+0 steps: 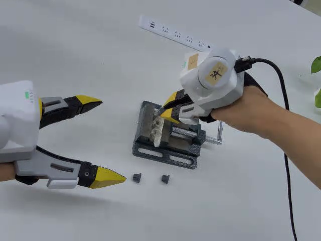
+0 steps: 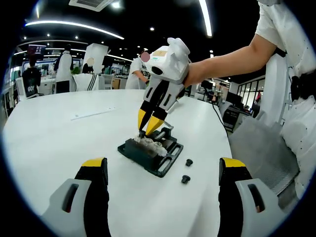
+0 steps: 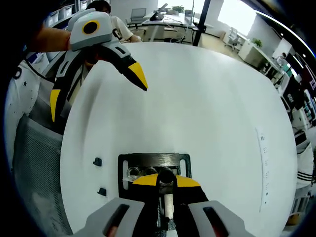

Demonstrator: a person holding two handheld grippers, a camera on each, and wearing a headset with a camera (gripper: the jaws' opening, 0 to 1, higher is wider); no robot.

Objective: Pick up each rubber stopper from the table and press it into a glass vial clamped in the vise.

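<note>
A dark metal vise (image 1: 168,150) stands mid-table with small glass vials (image 1: 156,128) clamped in its jaws. My right gripper (image 1: 164,113) is directly over the vials, tips down, shut on a dark rubber stopper (image 3: 166,176) that sits at a vial mouth. Open vial mouths (image 3: 133,173) show just left of it. Two more dark stoppers (image 1: 137,177) (image 1: 165,178) lie on the table in front of the vise. My left gripper (image 1: 108,139) hovers wide open and holds nothing, to the left of the vise (image 2: 150,153) and apart from it.
A white power strip (image 1: 175,34) lies at the back of the white table. A black cable (image 1: 288,165) trails from the right gripper along the right side. Green leaves (image 1: 316,65) poke in at the right edge. People stand in the room behind.
</note>
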